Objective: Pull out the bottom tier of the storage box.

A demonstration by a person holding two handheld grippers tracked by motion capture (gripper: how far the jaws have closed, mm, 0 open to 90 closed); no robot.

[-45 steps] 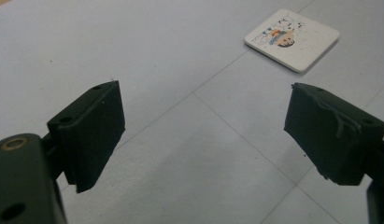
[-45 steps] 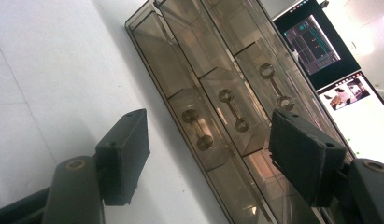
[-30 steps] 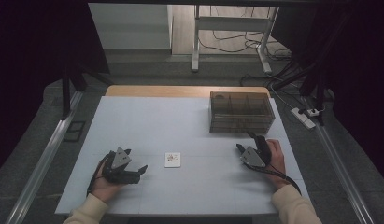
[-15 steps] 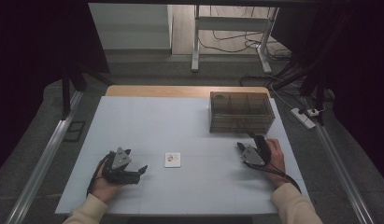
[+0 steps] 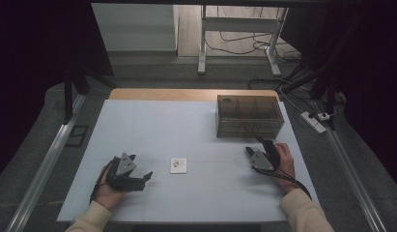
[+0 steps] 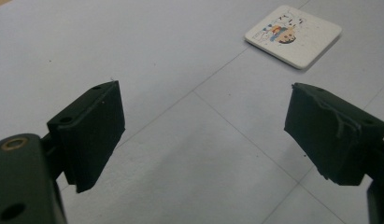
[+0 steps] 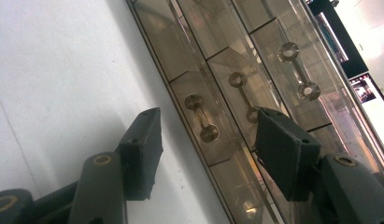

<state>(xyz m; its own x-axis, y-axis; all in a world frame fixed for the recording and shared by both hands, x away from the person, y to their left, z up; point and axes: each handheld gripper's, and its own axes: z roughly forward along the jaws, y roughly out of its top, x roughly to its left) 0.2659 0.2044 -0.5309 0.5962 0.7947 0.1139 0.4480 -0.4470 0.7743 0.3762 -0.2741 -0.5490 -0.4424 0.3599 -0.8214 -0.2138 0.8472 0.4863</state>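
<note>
Two grippers rest near the tabletop's front edge: left gripper (image 5: 138, 178), jaws wide and empty, just left of the picture tile (image 5: 178, 165). Right gripper (image 7: 206, 154), jaws half-spread and just closing on nothing, faces the drawer box (image 7: 255, 93); aimed off its knobbed handle (image 7: 201, 116), it may clamp air.

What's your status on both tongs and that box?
Left tongs open, aimed near the white tile. Right tongs open, just been closing, nothing between them, facing the drawer box. Nothing in the way.
</note>
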